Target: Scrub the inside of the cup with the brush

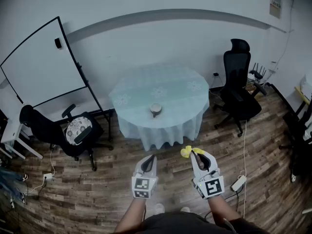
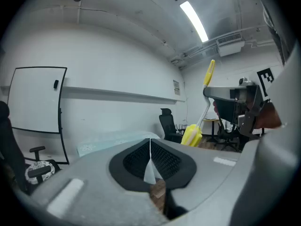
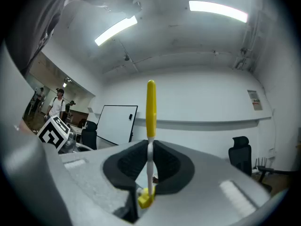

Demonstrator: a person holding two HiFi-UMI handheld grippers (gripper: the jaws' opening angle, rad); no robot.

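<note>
A small cup (image 1: 155, 109) stands near the front edge of a round table (image 1: 146, 89) covered in a pale blue cloth, well ahead of both grippers. My left gripper (image 1: 151, 157) is held over the floor, shut with nothing between its jaws (image 2: 150, 147). My right gripper (image 1: 197, 153) beside it is shut on the brush (image 1: 187, 152). In the right gripper view its jaws (image 3: 150, 161) pinch the white stem, with the yellow handle (image 3: 150, 108) pointing up. In the left gripper view the brush's yellow sponge head (image 2: 191, 135) hangs below the right gripper (image 2: 233, 96).
A whiteboard on a stand (image 1: 45, 63) is at the left of the table. One black office chair (image 1: 238, 89) is at the right and another (image 1: 61, 129) at the left. A power strip (image 1: 239, 182) and cables lie on the wooden floor.
</note>
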